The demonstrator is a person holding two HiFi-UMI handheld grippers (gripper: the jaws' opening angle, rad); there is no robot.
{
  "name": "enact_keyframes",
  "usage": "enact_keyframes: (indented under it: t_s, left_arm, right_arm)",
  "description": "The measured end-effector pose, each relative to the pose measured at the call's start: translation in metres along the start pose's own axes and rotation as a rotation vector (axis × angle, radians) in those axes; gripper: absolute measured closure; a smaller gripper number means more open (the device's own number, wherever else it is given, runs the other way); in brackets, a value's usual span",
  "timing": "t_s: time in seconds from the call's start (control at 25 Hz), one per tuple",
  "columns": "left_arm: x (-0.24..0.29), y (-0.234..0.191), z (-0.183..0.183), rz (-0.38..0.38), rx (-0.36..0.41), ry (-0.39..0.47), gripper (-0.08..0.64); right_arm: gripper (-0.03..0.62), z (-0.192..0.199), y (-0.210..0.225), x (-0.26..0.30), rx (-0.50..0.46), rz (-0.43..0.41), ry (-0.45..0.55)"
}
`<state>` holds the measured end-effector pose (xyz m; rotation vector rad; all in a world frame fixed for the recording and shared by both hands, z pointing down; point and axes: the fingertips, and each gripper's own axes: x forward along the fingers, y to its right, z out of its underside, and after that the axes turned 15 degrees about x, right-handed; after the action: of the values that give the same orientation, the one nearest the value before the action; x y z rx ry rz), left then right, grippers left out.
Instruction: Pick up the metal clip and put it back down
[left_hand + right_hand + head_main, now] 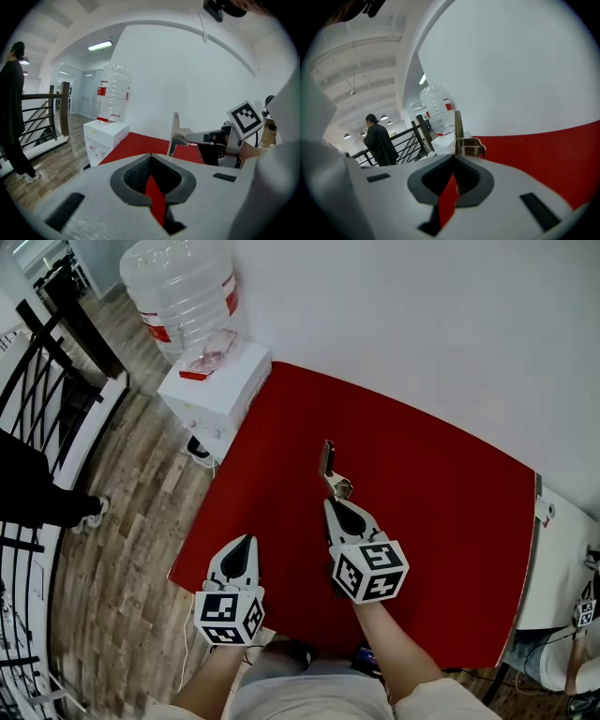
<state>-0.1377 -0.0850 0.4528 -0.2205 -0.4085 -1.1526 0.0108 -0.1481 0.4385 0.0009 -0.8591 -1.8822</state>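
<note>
Right hand-held gripper (330, 502) is pinching the metal clip (327, 463) with jaws almost together, holding it upright over the middle of the red tabletop (441, 493). Left hand-held gripper (247, 542) is hovering closed and empty (tabletop's near-left corner).

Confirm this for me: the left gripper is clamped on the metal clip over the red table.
Not right. It is the right gripper that is clamped on the metal clip over the red table, as the right gripper view shows.
</note>
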Motion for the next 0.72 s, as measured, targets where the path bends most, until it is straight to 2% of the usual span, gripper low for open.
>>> enact_keyframes:
  t_s: [0.16, 0.32, 0.56, 0.72]
  left_arm:
    - [-0.030, 0.020, 0.001, 0.037, 0.024, -0.010, 0.554]
    - [-0.054, 0.038, 0.005, 0.065, 0.010, -0.016, 0.554]
    - [-0.074, 0.044, -0.008, 0.027, 0.000, 0.026, 0.554]
    - [-0.083, 0.054, -0.020, 0.023, -0.006, 0.057, 0.554]
  right_arm:
    - [0.581, 0.008, -0.015, -0.041, -0.065, -0.004, -0.016]
    - [0.583, 0.019, -0.023, -0.077, -0.092, 0.010, -0.029]
    - [0.581, 0.031, -0.037, -0.123, -0.164, 0.029, -0.034]
    - [0.581, 0.039, -0.042, -0.143, -0.171, 0.028, -0.033]
